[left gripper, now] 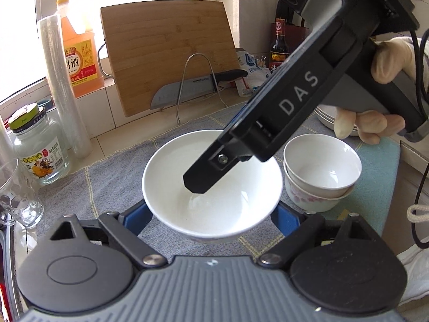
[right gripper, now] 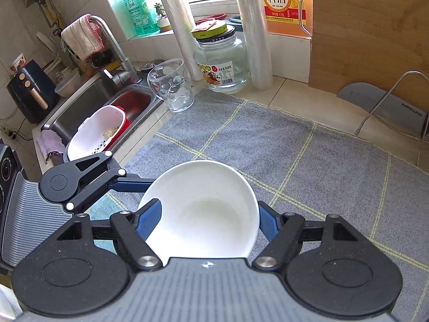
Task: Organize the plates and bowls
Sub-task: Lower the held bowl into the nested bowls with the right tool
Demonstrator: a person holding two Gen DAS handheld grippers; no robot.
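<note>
A plain white bowl [left gripper: 214,187] hangs just above the grey checked cloth [left gripper: 112,187]. My left gripper [left gripper: 214,214] is shut on it, one blue finger against each side. In the right wrist view the same bowl [right gripper: 211,214] lies between the jaws of my right gripper [right gripper: 207,222]. Its left finger [right gripper: 150,220] lies over the rim and its right finger [right gripper: 265,225] sits outside, with no pad seen pressing. A left gripper finger [right gripper: 128,182] touches the bowl's outer left side. From the left wrist, the right gripper [left gripper: 195,185] dips into the bowl.
Two small bowls [left gripper: 321,171] stand nested at the right, a plate stack [left gripper: 325,118] behind the gloved hand. Cutting board [left gripper: 171,53] and knife [left gripper: 187,91] lean at the back. Jar [right gripper: 222,64], glass [right gripper: 171,86] and film roll [right gripper: 253,32] stand near the sink [right gripper: 88,102].
</note>
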